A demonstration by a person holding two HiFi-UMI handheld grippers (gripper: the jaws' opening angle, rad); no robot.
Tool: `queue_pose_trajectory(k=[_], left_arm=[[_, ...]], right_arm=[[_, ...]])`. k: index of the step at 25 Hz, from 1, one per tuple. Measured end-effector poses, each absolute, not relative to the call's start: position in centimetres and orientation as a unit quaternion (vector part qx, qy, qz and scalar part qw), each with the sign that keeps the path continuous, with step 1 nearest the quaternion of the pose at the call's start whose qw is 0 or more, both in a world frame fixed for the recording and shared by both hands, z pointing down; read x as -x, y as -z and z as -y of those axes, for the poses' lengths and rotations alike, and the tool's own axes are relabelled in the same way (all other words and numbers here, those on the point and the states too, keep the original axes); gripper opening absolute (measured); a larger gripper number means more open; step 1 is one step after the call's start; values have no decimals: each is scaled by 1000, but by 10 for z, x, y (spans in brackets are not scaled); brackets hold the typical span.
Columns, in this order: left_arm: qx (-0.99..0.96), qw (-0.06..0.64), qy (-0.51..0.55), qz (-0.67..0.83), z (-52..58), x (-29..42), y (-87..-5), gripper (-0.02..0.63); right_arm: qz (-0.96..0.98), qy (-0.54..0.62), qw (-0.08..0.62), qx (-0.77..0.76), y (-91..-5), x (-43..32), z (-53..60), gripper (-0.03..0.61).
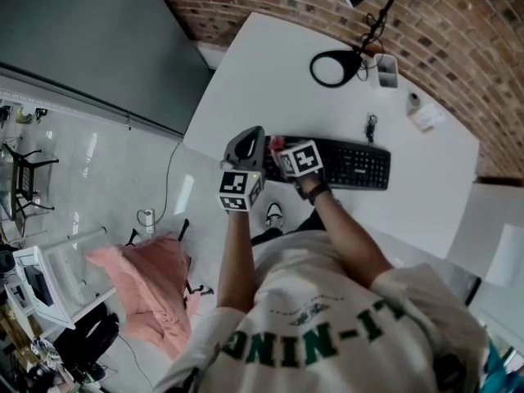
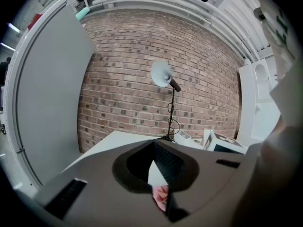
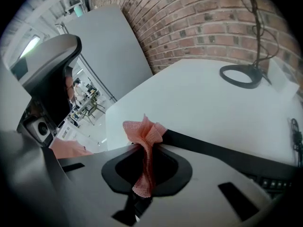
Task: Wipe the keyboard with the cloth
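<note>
A black keyboard (image 1: 354, 165) lies on the white table (image 1: 270, 72), near the front edge. My right gripper (image 1: 278, 148) hovers at the keyboard's left end, shut on a pink mesh cloth (image 1: 274, 142). In the right gripper view the cloth (image 3: 144, 132) sticks up out of the jaws (image 3: 140, 190) in a crumpled bunch, above the keyboard's edge (image 3: 222, 156). My left gripper (image 1: 255, 133) is just to the left, over the table's front edge, its tips together and nothing in them. In the left gripper view a scrap of the pink cloth (image 2: 161, 196) shows low behind the jaws (image 2: 153, 164).
A desk lamp stands at the table's back, its ring base (image 1: 335, 67) beside a small white box (image 1: 386, 70). A loose cable (image 1: 371, 126) lies behind the keyboard. A brick wall (image 1: 458, 39) runs behind the table. A grey panel (image 1: 90, 39) stands on the left.
</note>
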State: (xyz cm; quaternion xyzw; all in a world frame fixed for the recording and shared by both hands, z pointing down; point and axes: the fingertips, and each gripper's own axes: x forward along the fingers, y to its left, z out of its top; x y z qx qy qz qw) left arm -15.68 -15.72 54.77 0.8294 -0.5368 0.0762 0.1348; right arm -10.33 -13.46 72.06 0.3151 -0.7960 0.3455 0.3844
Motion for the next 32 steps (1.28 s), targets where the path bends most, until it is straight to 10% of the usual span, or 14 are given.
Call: queue_pose_trajectory(k=[32], left_arm=[[-852, 150, -89, 493, 162, 68, -556, 0]], right_arm=[[776, -363, 365, -363, -721, 16, 134, 25]])
